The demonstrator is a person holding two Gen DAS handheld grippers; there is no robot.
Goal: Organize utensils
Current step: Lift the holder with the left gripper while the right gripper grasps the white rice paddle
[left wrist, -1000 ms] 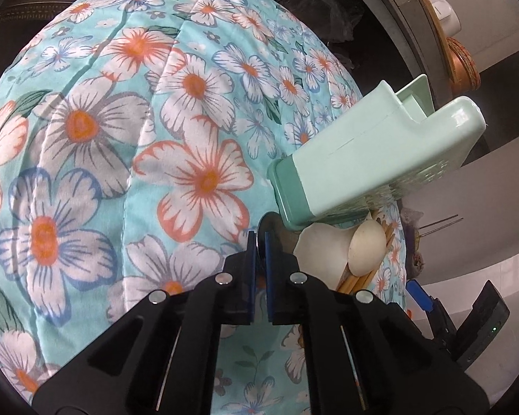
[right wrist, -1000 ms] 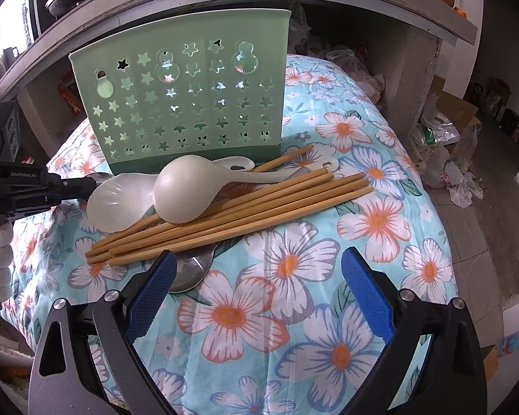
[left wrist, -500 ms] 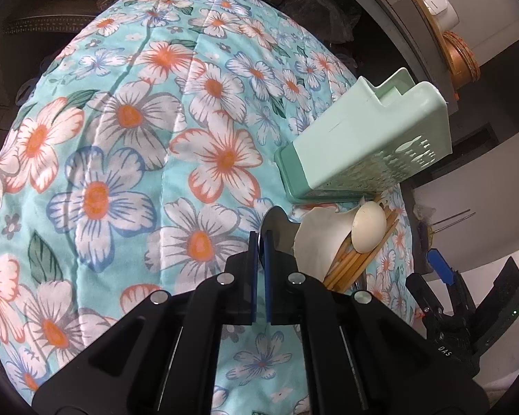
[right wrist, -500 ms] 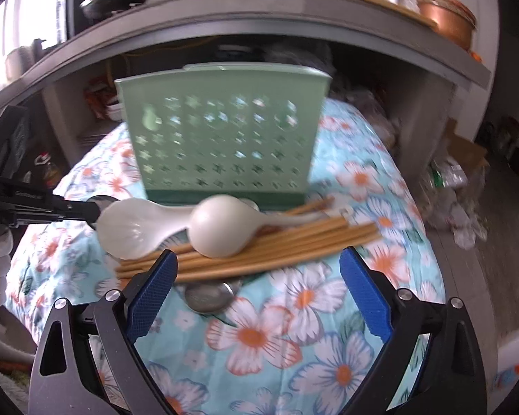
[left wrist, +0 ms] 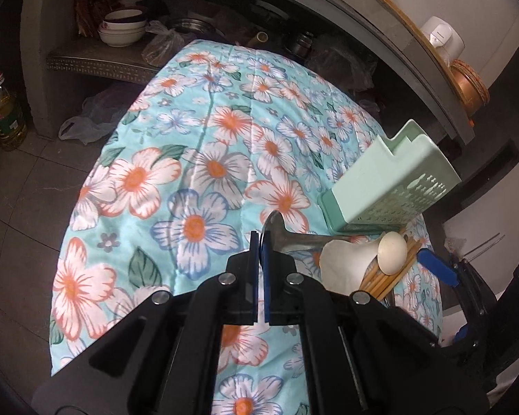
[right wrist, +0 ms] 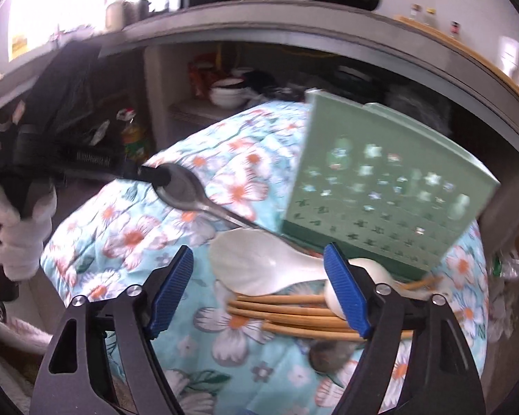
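Left gripper (right wrist: 155, 175) clamps the bowl of a metal spoon (right wrist: 190, 193); handle runs right, down under the white spoons (right wrist: 259, 266). Right gripper (right wrist: 257, 290) jaws, just been closing, stand apart, empty, over that pile and chopsticks (right wrist: 287, 314). Green holder (right wrist: 380, 186) far right, nearer the right hand.

The tabletop is covered by a quilted, matt cotton-like cloth (left wrist: 204, 159) with a printed flower pattern. A polished metal spoon (right wrist: 187, 192), dully reflective, is seen on the left. The green holder (right wrist: 380, 186) is of smooth matt plastic, pierced with cut-outs. Two white spoons (right wrist: 266, 266) look glossy, like ceramic or hard plastic. The chopsticks (right wrist: 287, 314) appear as smooth, pale bamboo or wood. Ribbed blue pads (right wrist: 346, 294) are fitted to black matt plastic tongs.
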